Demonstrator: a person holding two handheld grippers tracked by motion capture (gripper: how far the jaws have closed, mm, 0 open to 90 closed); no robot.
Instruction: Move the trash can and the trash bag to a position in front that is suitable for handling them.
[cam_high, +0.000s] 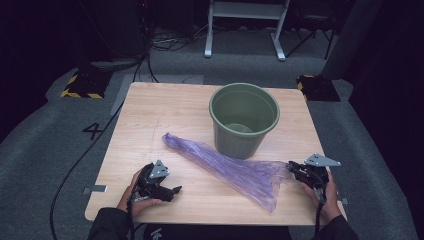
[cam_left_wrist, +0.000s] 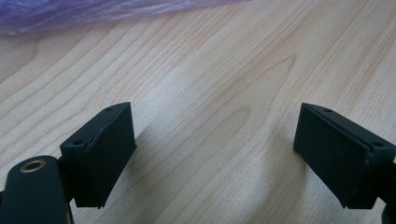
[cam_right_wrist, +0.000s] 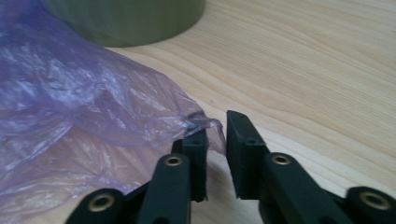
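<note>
The purple plastic bag (cam_high: 227, 167) is laid flat just before the green bucket (cam_high: 243, 119), a corner caught between the right gripper (cam_right_wrist: 216, 140)'s barely parted, unpressing jaws, while the left gripper (cam_left_wrist: 215, 154) is held wide apart and empty, ready for spreading.

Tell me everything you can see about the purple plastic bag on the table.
The purple plastic bag is thin, see-through and crinkled. It lies flat on the wooden table, stretched slantwise from a narrow, bunched end near the middle to a wider, spread end at the right. It passes just in front of the green bucket. One corner sits between the jaws of the right claw, which stand slightly apart.
</note>
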